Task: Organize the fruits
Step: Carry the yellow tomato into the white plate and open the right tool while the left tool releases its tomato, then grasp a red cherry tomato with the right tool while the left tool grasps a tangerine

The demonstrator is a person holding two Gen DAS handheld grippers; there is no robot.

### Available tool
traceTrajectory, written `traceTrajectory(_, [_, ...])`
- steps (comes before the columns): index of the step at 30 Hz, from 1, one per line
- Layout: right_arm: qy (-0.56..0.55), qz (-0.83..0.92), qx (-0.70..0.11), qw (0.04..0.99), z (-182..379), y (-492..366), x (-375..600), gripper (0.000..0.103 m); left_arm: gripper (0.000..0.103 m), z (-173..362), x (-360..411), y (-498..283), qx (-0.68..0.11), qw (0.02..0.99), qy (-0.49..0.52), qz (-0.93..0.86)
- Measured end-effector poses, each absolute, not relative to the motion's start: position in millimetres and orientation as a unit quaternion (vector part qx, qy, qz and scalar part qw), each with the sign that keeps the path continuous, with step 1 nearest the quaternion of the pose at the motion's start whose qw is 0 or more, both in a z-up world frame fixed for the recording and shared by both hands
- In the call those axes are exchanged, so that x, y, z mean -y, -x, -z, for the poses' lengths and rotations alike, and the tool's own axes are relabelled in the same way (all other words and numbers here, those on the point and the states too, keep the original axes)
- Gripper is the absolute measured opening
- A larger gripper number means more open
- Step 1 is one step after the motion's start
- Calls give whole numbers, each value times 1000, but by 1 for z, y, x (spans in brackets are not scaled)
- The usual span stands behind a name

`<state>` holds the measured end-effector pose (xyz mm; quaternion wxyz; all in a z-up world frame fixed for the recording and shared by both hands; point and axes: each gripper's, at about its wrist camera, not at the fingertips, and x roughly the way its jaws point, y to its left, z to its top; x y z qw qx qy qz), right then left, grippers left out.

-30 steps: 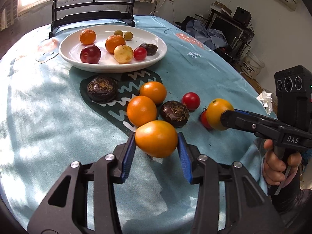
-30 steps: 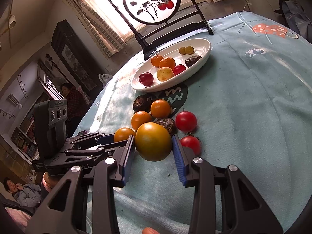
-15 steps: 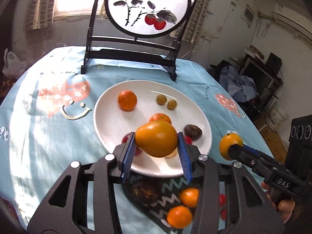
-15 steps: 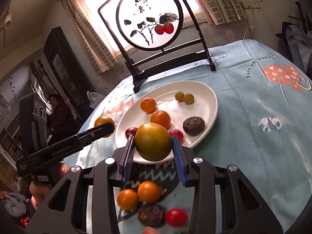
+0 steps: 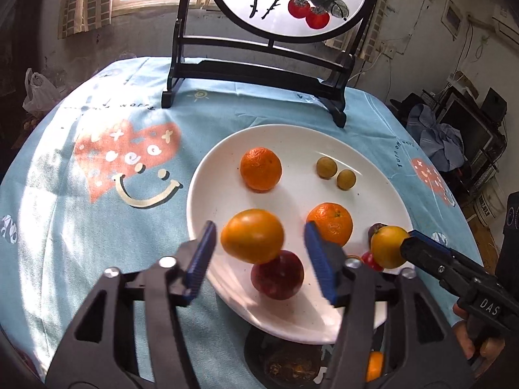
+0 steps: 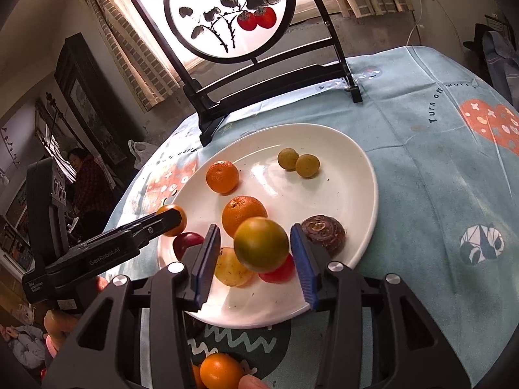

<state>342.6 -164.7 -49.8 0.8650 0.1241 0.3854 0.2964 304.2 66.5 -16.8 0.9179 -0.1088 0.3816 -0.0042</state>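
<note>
Over the near part of the white plate (image 5: 292,139), my left gripper (image 5: 259,230) has its jaws opening. An orange fruit (image 5: 253,236) sits between the blue pads with a gap on each side, blurred, just above a dark red plum (image 5: 277,274). My right gripper (image 6: 254,230) is also opening over the plate (image 6: 356,168). A green-orange fruit (image 6: 261,244) lies between its pads, clear of the left one. On the plate lie two mandarins (image 5: 260,168) (image 5: 330,223), two small green fruits (image 5: 327,167), a yellow fruit (image 6: 232,267), a red tomato (image 6: 279,270) and a dark passion fruit (image 6: 322,233).
A round painted screen on a black stand (image 5: 259,74) rises just behind the plate. On the blue tablecloth in front of the plate lie a passion fruit (image 5: 285,368) and oranges (image 6: 220,371). A person (image 6: 81,175) sits beyond the table's left side.
Both grippers carried their fruits from the loose pile forward to above the plate. Their jaws, shut on the fruits before, have now parted from them.
</note>
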Motion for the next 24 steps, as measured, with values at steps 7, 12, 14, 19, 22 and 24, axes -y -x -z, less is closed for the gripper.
traceTrajectory(7, [-145, -306, -367, 866, 41, -313, 184, 47, 95, -7, -65, -265, -346, 932, 109, 9])
traceTrajectory(12, [-154, -299, -375, 864, 49, -287, 198, 47, 98, -4, -61, -239, -344, 934, 93, 1])
traceTrajectory(14, [-155, -299, -379, 862, 52, -275, 204, 57, 98, 2, -58, -229, -351, 932, 85, 9])
traceTrajectory(19, [-161, -289, -378, 865, 60, -244, 226, 59, 98, 17, -52, -202, -370, 927, 65, 18])
traceTrajectory(22, [-161, -284, -381, 865, 67, -223, 236, 59, 98, 24, -50, -188, -371, 926, 59, 21])
traceTrajectory(24, [-156, -280, -386, 865, 71, -211, 240, 59, 98, 30, -48, -181, -376, 925, 54, 22])
